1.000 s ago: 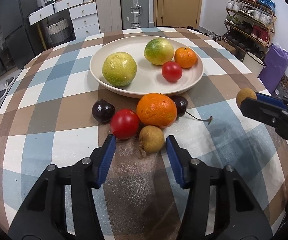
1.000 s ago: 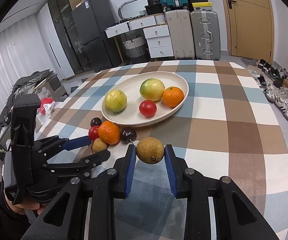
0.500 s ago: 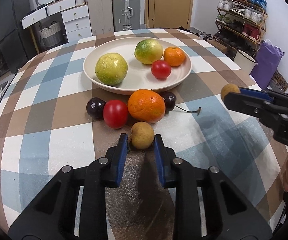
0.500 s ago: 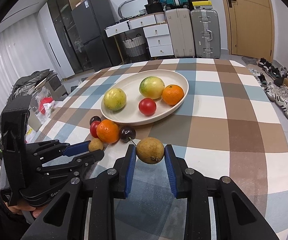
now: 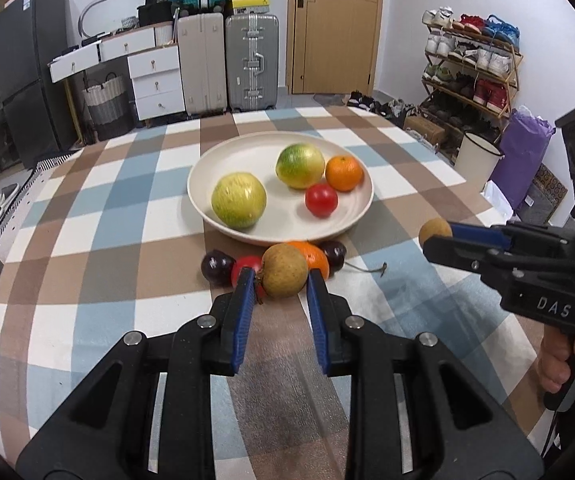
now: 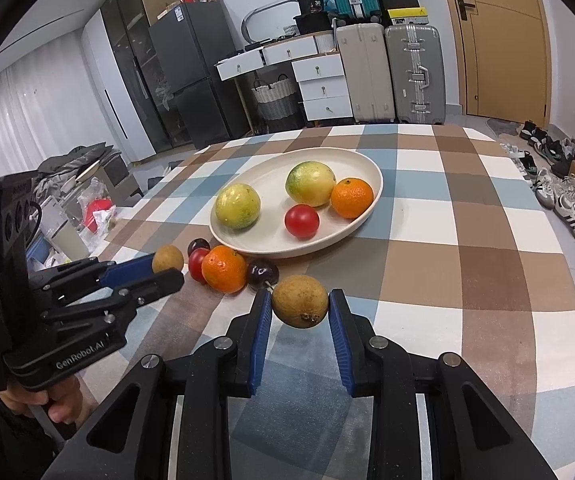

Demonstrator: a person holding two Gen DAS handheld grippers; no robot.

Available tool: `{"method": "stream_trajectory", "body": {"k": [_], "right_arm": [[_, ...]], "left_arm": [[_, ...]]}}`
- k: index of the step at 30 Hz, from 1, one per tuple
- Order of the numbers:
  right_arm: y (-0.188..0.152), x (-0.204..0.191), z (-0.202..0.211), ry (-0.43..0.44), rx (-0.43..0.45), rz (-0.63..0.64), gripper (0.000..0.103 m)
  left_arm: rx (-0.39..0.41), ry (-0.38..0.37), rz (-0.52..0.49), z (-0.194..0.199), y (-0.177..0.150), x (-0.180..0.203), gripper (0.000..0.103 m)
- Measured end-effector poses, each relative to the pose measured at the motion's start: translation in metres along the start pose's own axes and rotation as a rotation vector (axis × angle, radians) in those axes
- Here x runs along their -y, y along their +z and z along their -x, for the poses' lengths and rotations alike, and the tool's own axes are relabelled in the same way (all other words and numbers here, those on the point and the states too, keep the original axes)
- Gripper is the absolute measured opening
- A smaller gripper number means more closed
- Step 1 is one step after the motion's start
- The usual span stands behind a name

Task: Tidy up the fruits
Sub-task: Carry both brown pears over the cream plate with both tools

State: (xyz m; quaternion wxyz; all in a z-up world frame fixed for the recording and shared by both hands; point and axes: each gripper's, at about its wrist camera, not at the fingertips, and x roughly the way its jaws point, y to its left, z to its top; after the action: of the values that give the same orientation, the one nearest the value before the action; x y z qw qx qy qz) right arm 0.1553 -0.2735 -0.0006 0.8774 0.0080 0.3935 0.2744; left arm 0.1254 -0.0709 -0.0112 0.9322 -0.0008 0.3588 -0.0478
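**Two brown fruits gripped, one per hand**

My left fingers (image 5: 281,280) are clenched on a small brown fruit (image 5: 285,270), held just above the checked surface (image 5: 99,240). My right fingers (image 6: 300,306) grasp a second brown fruit (image 6: 300,301). In the left view, the cream plate (image 5: 351,220) sits at 12 o'clock, holding two green-yellow fruits, an orange and a tomato. Loose orange (image 6: 223,269), tomato (image 6: 197,264) and dark plums lie near the plate's front rim.

plates (image 6: 369,196): 1 | brown fruits (image 6: 300,306): 2 | oranges (image 6: 351,197): 2 | tomatoes (image 6: 302,221): 2 | yellow-green fruits (image 6: 237,205): 2 | plums (image 6: 262,273): 2
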Motion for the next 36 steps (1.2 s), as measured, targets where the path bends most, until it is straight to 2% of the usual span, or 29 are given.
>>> {"method": "stream_trajectory", "body": {"k": [13,25,36], "right_arm": [[0.012,0.002,0.004,0.011,0.044,-0.003,0.030],[0.039,0.000,-0.021,0.016,0.043,0.031,0.030],[0.056,0.014,-0.048,0.002,0.050,0.022,0.030]], "left_arm": [[0.087,-0.011,-0.001,0.005,0.029,-0.014,0.023],[0.092,-0.019,-0.003,-0.026,0.047,-0.013,0.023],[0.081,-0.023,-0.022,-0.061,0.061,-0.007,0.023]]}}
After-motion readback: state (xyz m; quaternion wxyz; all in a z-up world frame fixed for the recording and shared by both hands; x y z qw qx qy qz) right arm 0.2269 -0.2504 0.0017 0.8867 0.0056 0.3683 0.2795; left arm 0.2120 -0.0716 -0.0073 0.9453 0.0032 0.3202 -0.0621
